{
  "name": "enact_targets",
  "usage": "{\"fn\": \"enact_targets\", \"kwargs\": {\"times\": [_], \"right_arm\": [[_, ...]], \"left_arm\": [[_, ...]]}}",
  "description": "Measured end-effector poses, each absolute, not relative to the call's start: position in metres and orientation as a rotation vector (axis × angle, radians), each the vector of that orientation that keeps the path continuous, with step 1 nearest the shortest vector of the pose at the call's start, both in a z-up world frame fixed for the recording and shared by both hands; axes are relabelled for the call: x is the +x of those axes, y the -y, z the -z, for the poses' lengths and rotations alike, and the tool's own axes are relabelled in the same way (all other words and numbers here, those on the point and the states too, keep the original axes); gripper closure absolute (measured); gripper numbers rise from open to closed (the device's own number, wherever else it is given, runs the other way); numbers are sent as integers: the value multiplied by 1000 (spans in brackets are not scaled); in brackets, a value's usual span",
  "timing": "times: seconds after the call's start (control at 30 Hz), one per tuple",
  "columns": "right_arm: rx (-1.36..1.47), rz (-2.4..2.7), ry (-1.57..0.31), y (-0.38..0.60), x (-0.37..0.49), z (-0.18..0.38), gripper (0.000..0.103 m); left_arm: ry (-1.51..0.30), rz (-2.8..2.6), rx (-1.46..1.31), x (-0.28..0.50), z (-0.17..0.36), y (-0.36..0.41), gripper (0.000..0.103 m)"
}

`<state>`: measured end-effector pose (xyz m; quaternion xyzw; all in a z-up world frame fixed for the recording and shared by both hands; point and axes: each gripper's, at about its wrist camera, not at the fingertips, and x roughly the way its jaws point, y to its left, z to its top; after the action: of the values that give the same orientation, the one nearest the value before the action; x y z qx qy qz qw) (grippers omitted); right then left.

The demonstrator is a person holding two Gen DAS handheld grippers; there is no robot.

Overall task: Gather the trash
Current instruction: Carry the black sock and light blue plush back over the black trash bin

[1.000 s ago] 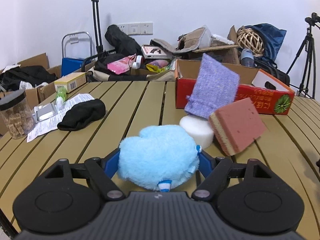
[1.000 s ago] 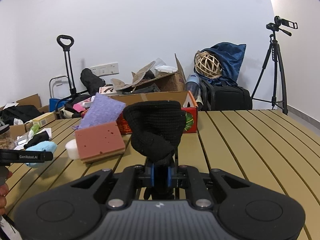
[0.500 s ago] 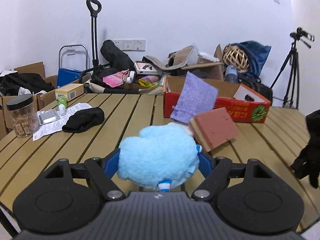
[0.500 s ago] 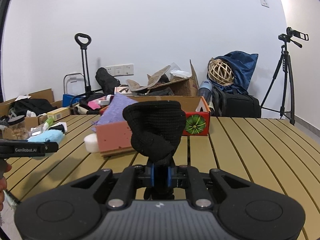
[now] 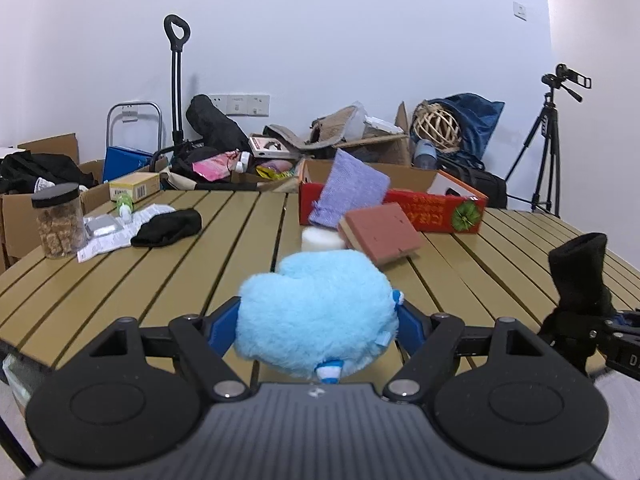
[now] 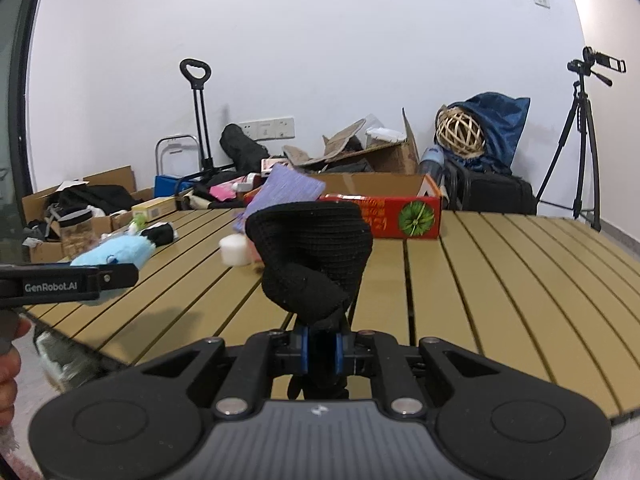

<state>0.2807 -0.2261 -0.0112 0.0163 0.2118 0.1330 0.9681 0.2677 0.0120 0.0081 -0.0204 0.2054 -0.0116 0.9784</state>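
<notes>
My left gripper (image 5: 318, 322) is shut on a fluffy light-blue cloth (image 5: 316, 312) and holds it above the near edge of the slatted wooden table (image 5: 160, 280). My right gripper (image 6: 320, 350) is shut on a black knit glove (image 6: 312, 256), also above the near edge. The glove shows at the right of the left wrist view (image 5: 578, 280). The blue cloth shows at the left of the right wrist view (image 6: 116, 252). A red cardboard box (image 5: 436, 210) stands at the table's far side, with a purple cloth (image 5: 350, 194), a pink sponge (image 5: 380, 232) and a white round pad (image 5: 320, 240) before it.
Another black glove (image 5: 168, 228), a paper sheet (image 5: 120, 232), a clear jar of brown pieces (image 5: 60, 220) and a yellow box (image 5: 134, 186) sit at the table's left. Boxes, bags and a hand trolley (image 5: 174, 92) crowd the floor behind. A tripod (image 5: 548, 144) stands far right.
Both grippers have pulled back from the table's middle toward its near edge, still holding their loads. The red box and sponge now look farther away.
</notes>
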Motion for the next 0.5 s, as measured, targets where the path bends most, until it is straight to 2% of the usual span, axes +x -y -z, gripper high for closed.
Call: {"fn": "enact_targets", "kwargs": {"times": [0.5], "right_arm": [[7, -309, -580, 217, 219, 48, 92]], "left_arm": [[-536, 62, 37, 197, 27, -2, 24]]}}
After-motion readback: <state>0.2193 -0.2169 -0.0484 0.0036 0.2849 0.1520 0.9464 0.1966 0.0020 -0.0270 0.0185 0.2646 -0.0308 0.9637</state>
